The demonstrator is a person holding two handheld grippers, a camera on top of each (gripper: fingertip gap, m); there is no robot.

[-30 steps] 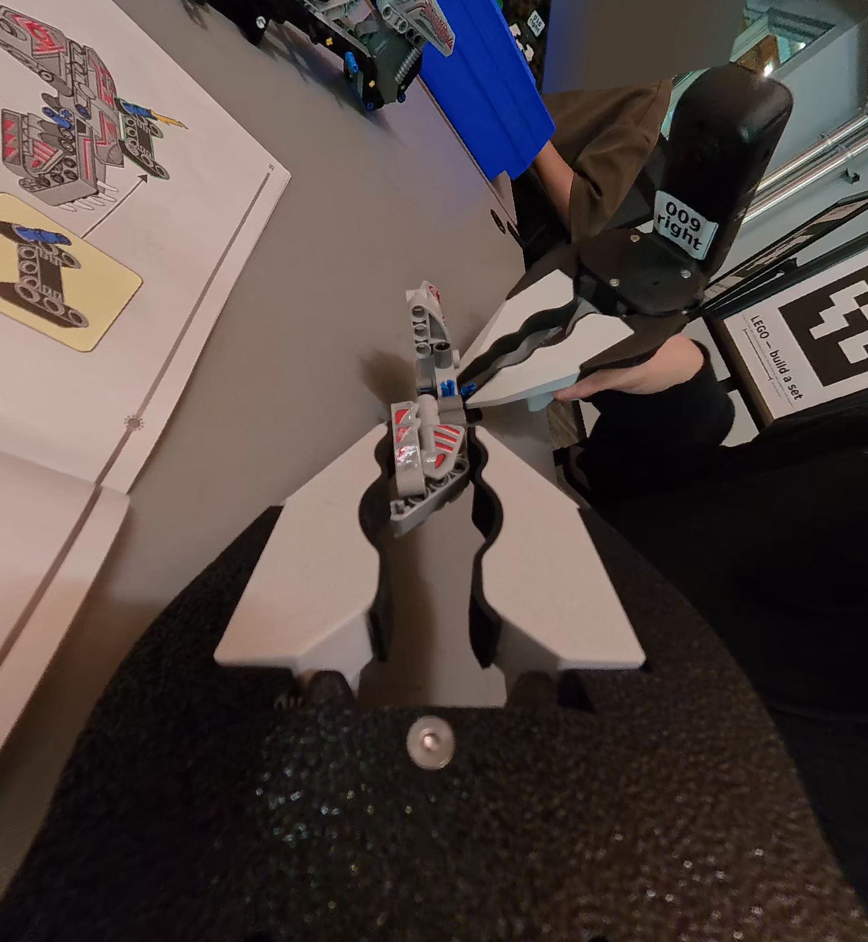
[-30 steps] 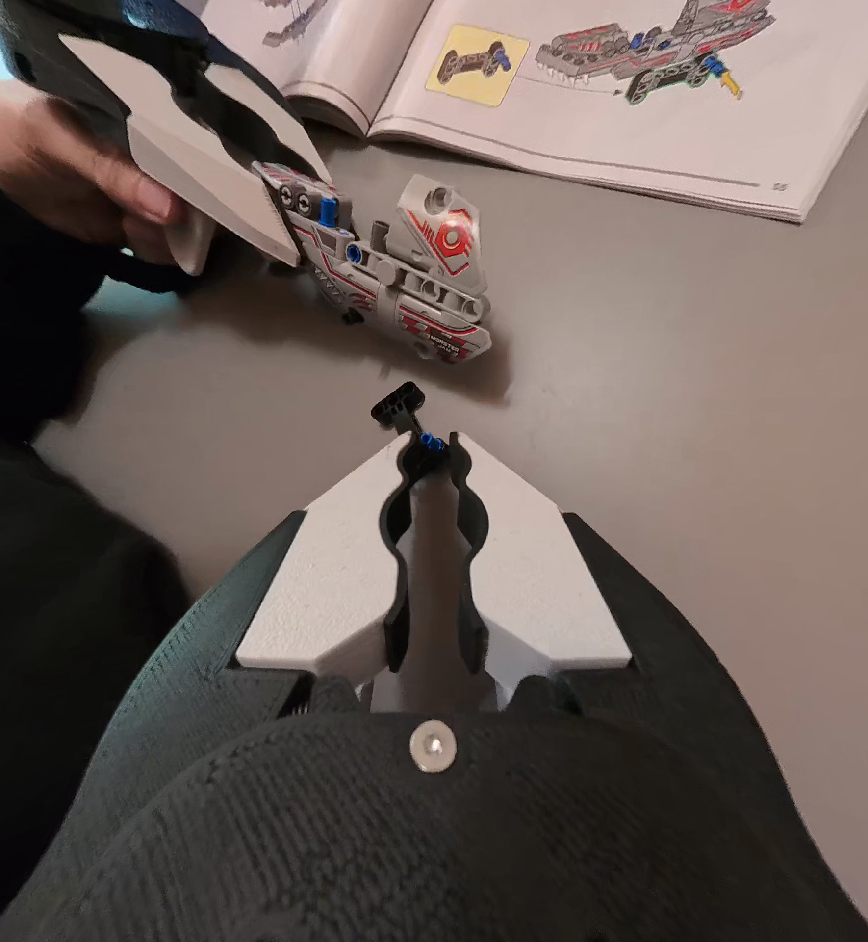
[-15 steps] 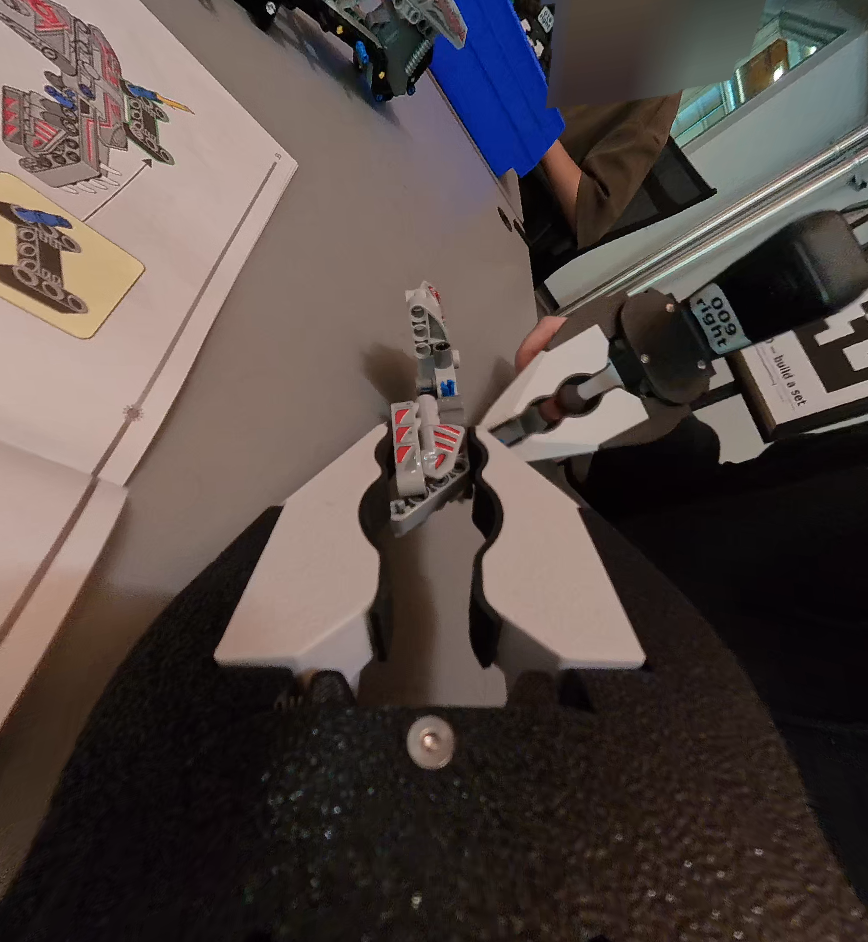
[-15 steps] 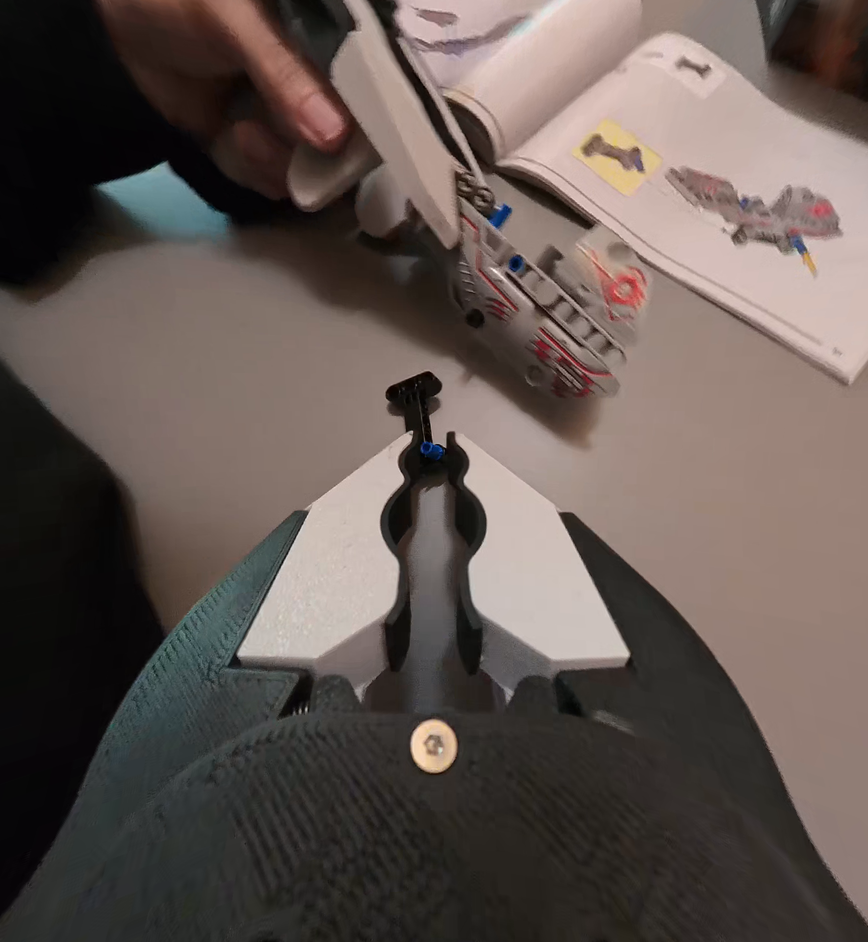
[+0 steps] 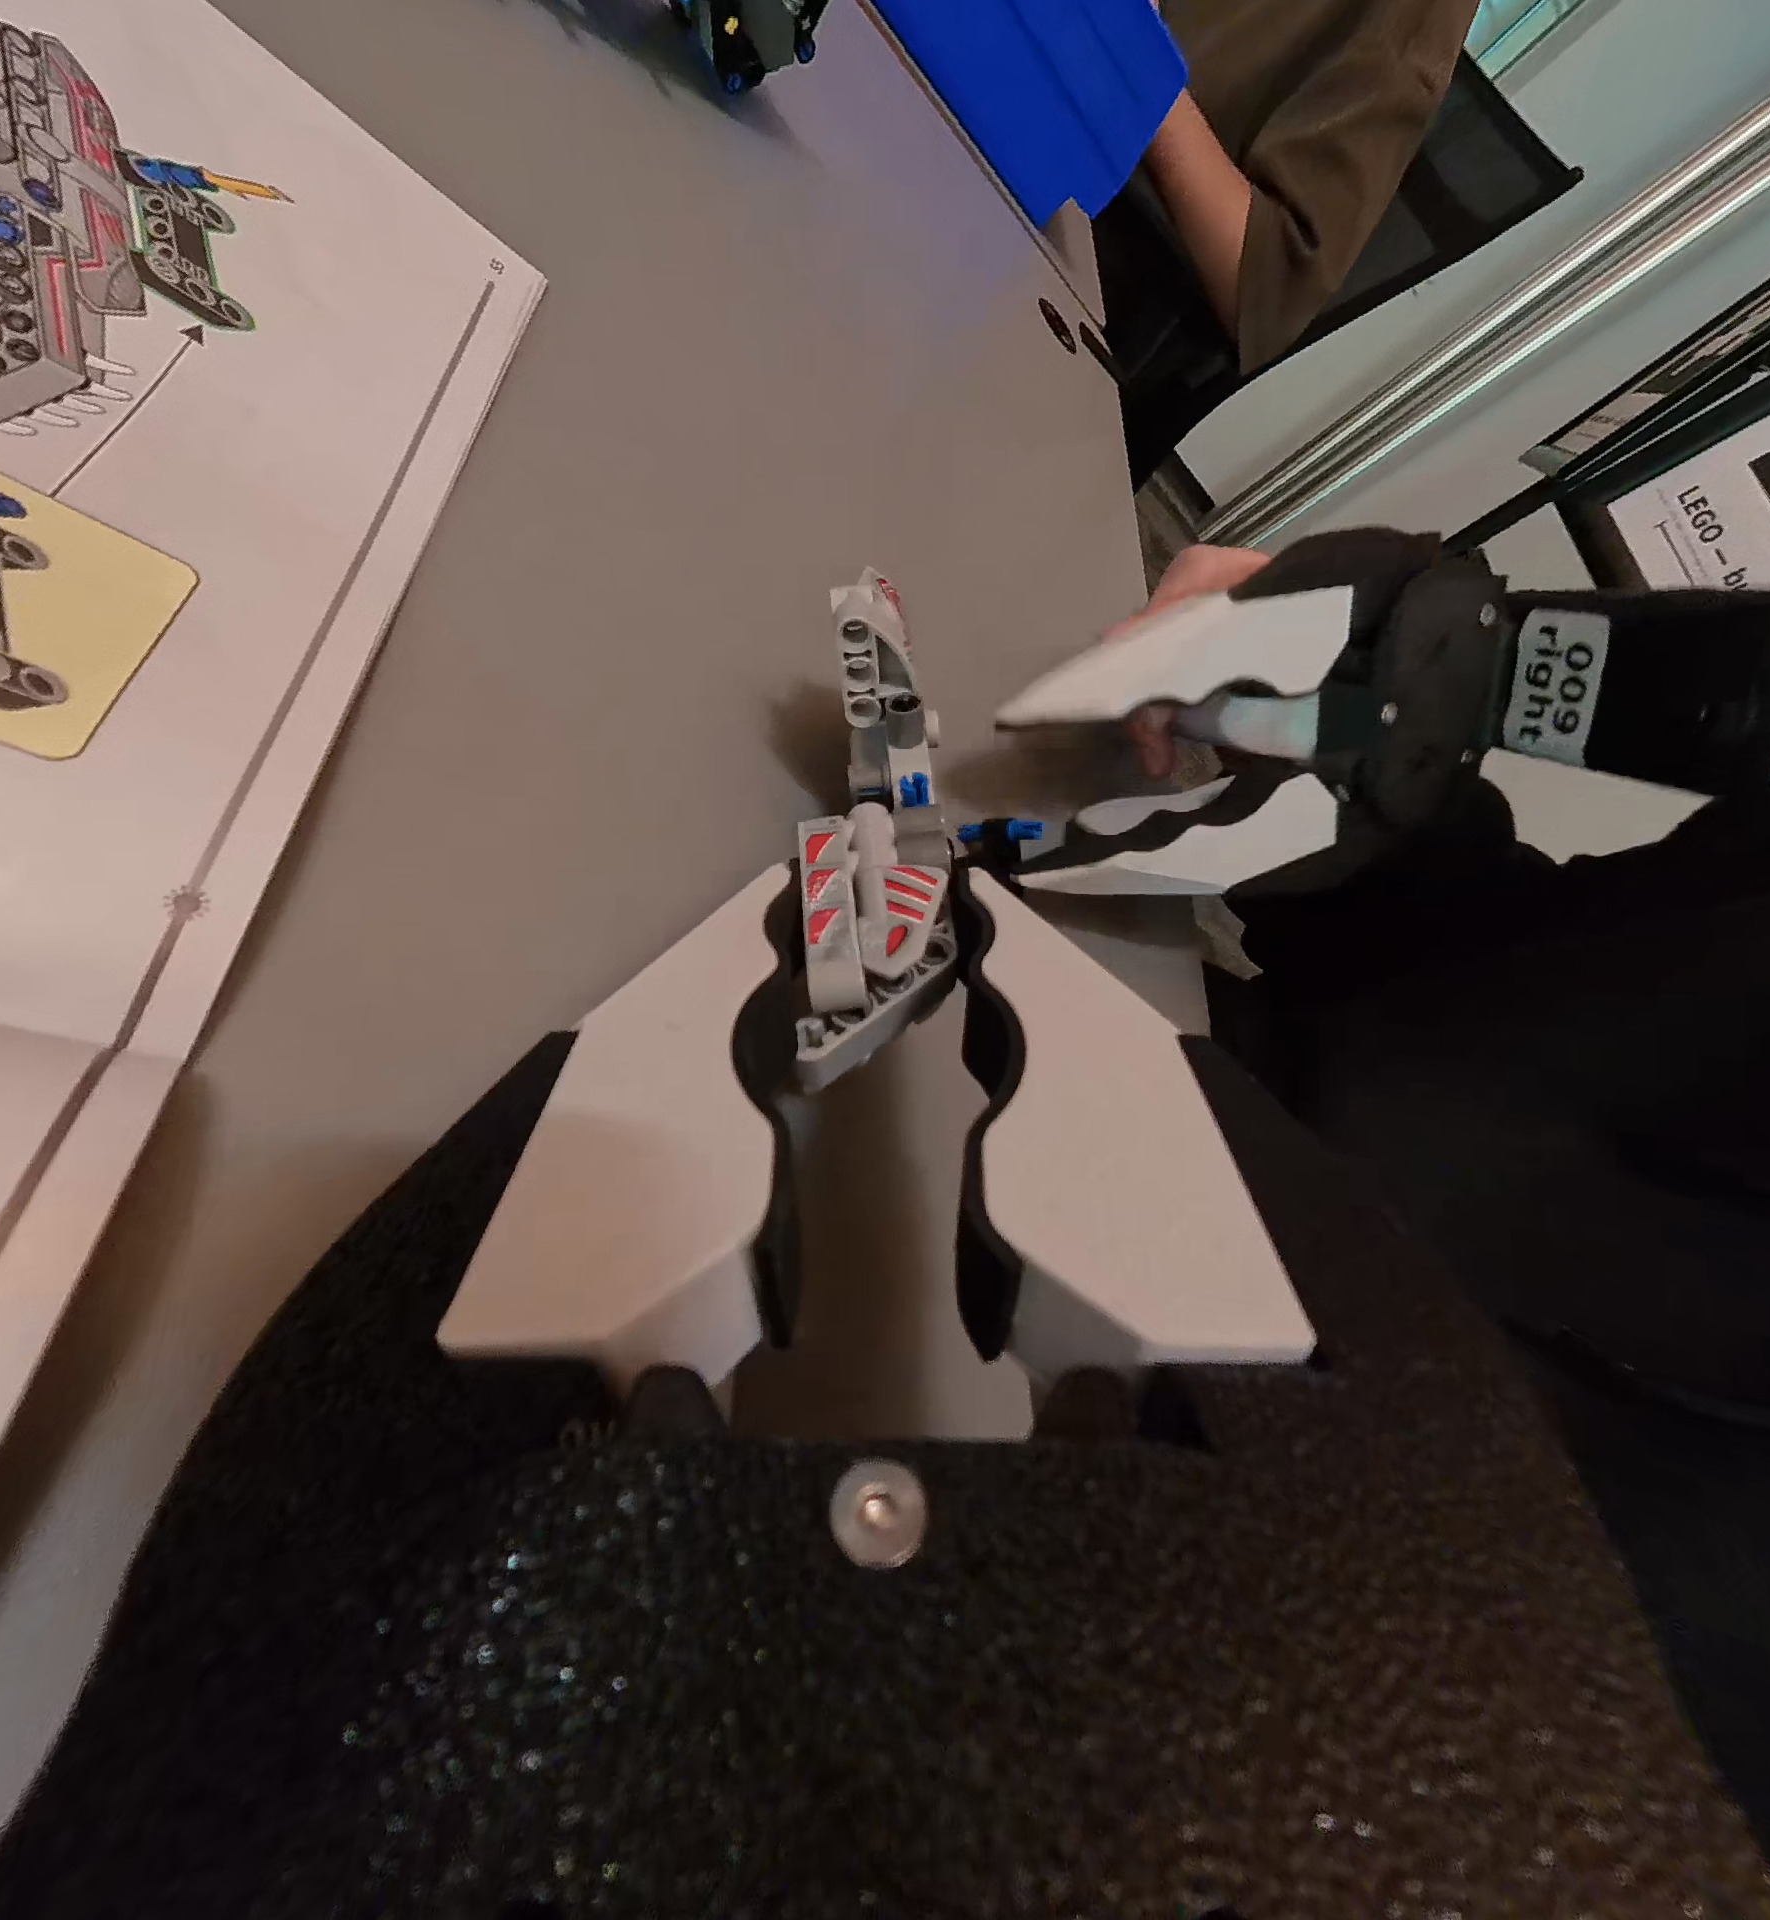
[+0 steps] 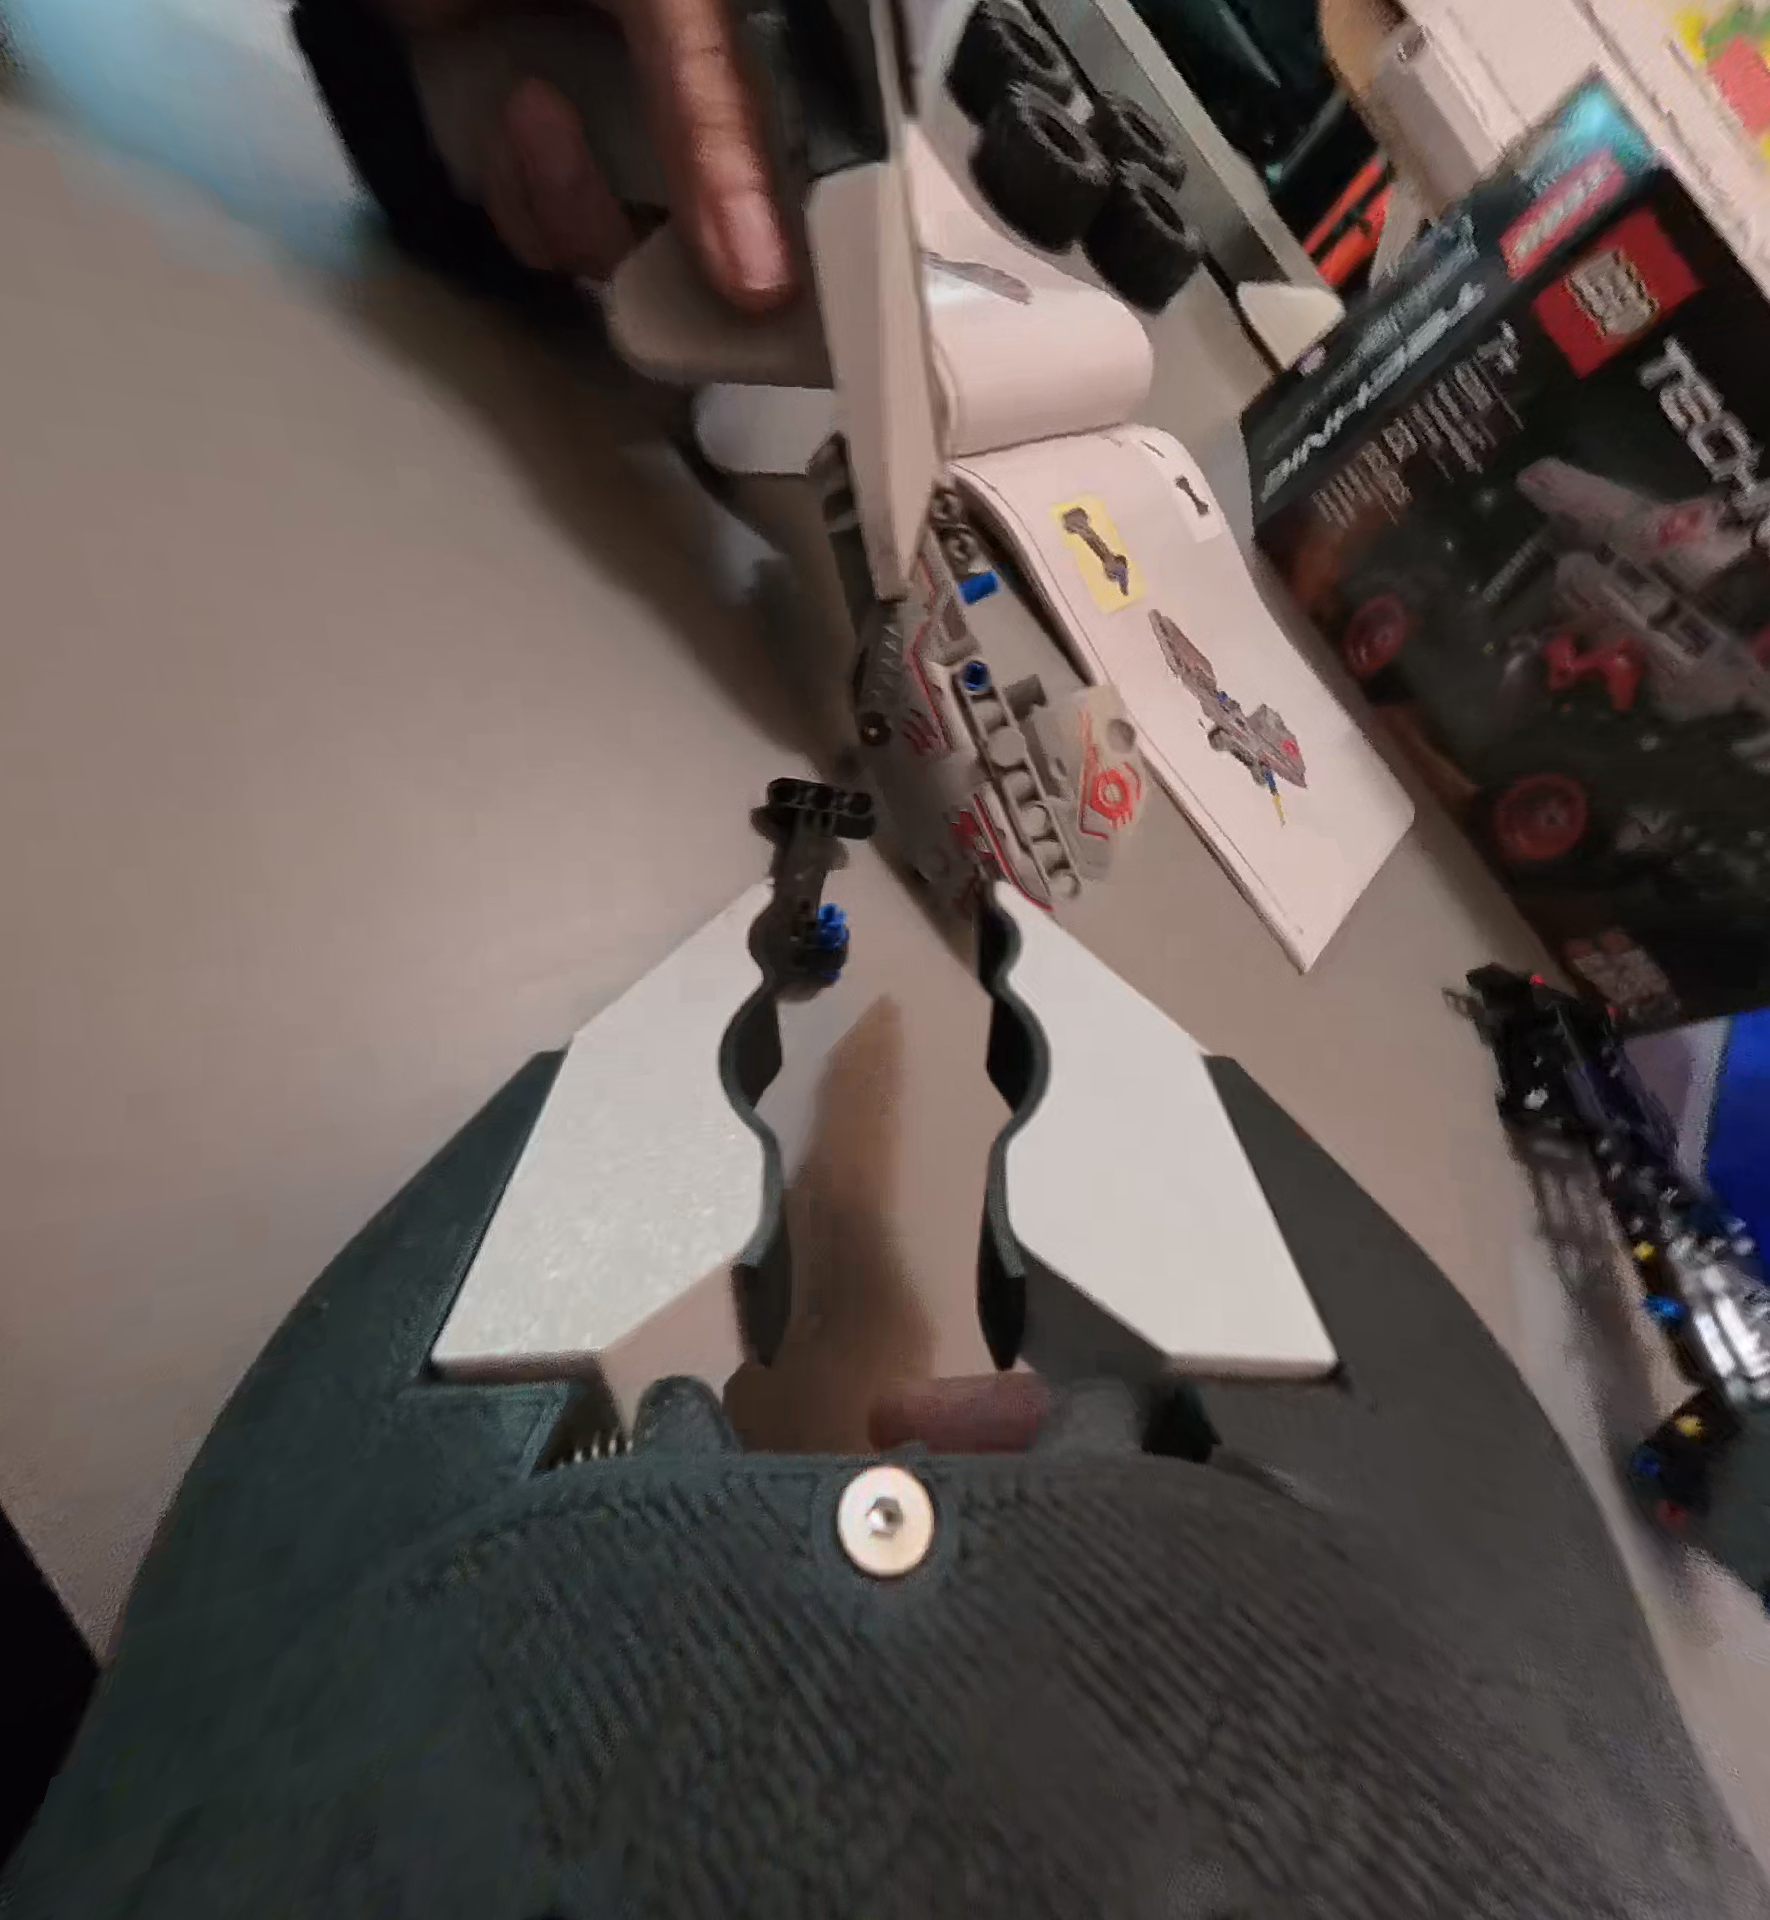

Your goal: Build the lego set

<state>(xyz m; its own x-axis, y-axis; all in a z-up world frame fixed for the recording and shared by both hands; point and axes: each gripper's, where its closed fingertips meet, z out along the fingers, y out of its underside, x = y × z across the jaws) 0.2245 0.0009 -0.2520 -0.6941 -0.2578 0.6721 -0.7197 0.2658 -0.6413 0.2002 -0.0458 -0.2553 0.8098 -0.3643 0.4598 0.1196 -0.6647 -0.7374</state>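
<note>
2 fingers (image 5: 652,1122) clamp grey model (image 5: 876,914), black piece (image 6: 803,883) beside

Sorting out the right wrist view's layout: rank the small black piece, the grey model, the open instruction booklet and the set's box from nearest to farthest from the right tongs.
1. Small black piece: against the left finger of the right tongs.
2. Grey model: just ahead, slightly right.
3. Instruction booklet: behind the model, to the right.
4. Set's box: farthest, upper right.

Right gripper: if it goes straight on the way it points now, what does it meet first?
Most likely the grey lego assembly that the left gripper holds, just past the right gripper fingers. Depth is unclear; the black piece against its left finger leads.
</note>
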